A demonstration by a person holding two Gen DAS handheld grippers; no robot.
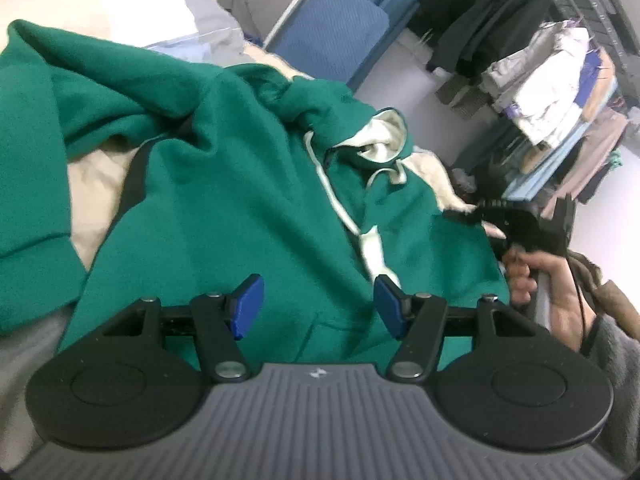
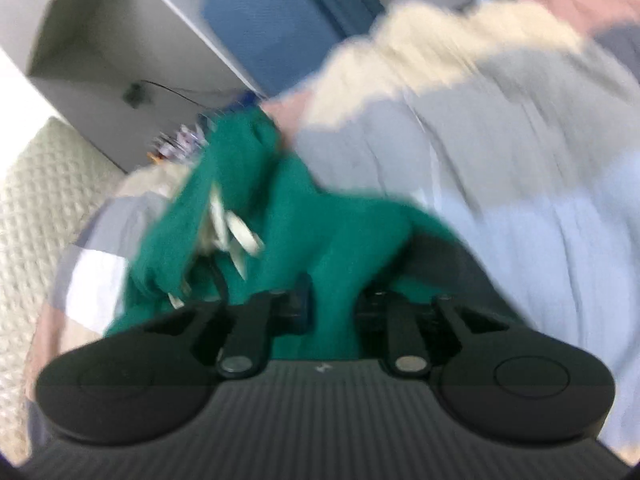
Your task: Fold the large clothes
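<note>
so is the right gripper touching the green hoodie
Touching: in the right wrist view, the green hoodie is bunched between the right gripper fingers, though blurred.

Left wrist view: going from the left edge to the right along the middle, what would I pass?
Green hoodie sleeve cuff → beige bedding → hoodie body → white drawstring → the other gripper → the hand holding it.
</note>
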